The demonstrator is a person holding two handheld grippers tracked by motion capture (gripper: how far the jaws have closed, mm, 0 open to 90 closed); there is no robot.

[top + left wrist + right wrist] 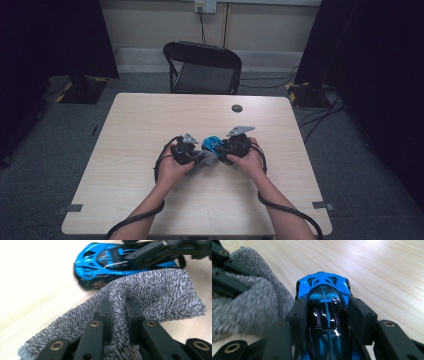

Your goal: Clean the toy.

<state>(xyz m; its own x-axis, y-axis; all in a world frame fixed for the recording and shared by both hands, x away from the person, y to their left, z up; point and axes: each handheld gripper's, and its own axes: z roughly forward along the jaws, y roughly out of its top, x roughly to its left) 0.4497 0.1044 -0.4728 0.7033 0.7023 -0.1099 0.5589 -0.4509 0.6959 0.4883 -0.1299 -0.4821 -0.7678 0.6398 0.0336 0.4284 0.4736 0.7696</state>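
1. The fingers [106, 312] of our left gripper [117, 312] pinch a fold of the grey cloth [155, 292], pressed together on it.
2. The fingers [298, 315] of our right gripper [328, 315] clamp the blue toy car [324, 285] by its two sides, with the nose poking out past them at twelve o'clock.
3. In the high view both grippers meet near the middle of the wooden table [150, 120], the car [211, 144] between them.
4. There the cloth [202, 161] lies at seven o'clock from the car, touching it.
5. A black chair [205, 65] stands beyond the table at twelve o'clock.
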